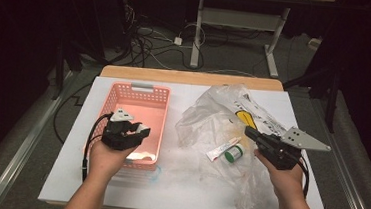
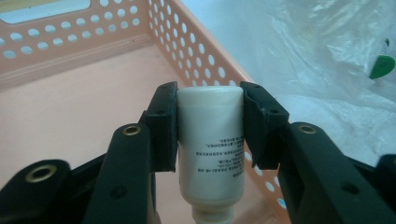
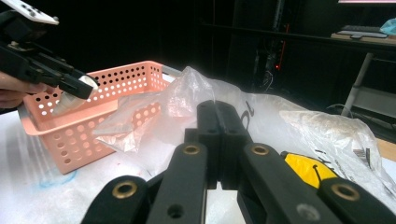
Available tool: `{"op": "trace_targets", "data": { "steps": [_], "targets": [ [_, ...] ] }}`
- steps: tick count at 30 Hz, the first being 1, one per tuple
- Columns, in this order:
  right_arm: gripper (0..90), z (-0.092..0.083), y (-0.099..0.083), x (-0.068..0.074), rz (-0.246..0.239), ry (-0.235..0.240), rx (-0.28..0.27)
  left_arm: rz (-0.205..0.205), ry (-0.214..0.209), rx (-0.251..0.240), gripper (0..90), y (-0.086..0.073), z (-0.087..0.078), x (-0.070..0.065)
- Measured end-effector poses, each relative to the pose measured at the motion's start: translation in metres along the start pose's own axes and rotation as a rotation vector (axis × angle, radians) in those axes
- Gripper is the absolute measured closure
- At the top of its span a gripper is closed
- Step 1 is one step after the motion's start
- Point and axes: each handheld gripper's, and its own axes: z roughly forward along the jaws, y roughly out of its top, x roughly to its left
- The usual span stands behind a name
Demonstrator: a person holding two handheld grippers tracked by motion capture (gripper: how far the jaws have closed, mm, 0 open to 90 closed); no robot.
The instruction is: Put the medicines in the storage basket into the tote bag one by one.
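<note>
Between my left gripper's pads sits a small cream bottle, clamped across its body with the rounded base pointing away and the neck toward my hand. It hangs over the pink basket, near that basket's 5 o'clock corner in the high view. I judge it light, rigid plastic: smooth, glossy, a plain cylinder, so it could twist or slide if the squeeze slackens. Mid-body, where the pads sit now on the printed label, looks the best hold; the tapering shoulder and narrow neck would give less purchase. A drop into the basket should not hurt it.

From the bottle outward: the basket's perforated wall runs just past the right-hand pad, and its floor below looks bare there. At 3 o'clock from the basket lies a crumpled clear plastic bag with a white tube and a green-capped jar on it, touching each other. My right gripper rests at the bag's 4 o'clock edge, jaws pressed together; whether any film is pinched between them I cannot tell.
</note>
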Motion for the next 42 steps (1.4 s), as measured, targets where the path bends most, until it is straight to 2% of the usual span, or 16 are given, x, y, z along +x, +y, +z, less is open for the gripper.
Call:
{"op": "trace_targets", "data": {
  "steps": [7,15,23,27,33,42],
  "targets": [
    [90.0,0.0,-0.001,0.0,0.001,-0.003,0.005,0.01,-0.013,-0.045,58.2,-0.006,-0.007,-0.007],
    [90.0,0.0,0.0,0.0,0.0,-0.003,0.004,-0.008,-0.075,-0.103,58.2,-0.01,-0.015,-0.015],
    [90.0,-0.002,0.001,0.0,-0.004,-0.002,-0.006,0.038,-0.101,-0.128,58.2,-0.004,-0.02,-0.036],
    [90.0,-0.002,0.0,0.0,0.0,0.0,-0.002,0.059,-0.129,-0.149,58.2,0.0,-0.023,-0.047],
    [90.0,-0.002,0.0,0.0,0.0,0.0,-0.003,0.074,-0.172,-0.149,58.2,0.001,-0.02,-0.059],
    [90.0,-0.002,0.0,0.0,0.001,0.002,-0.003,0.106,-0.214,-0.126,58.2,-0.002,-0.007,-0.079]
  ]
}}
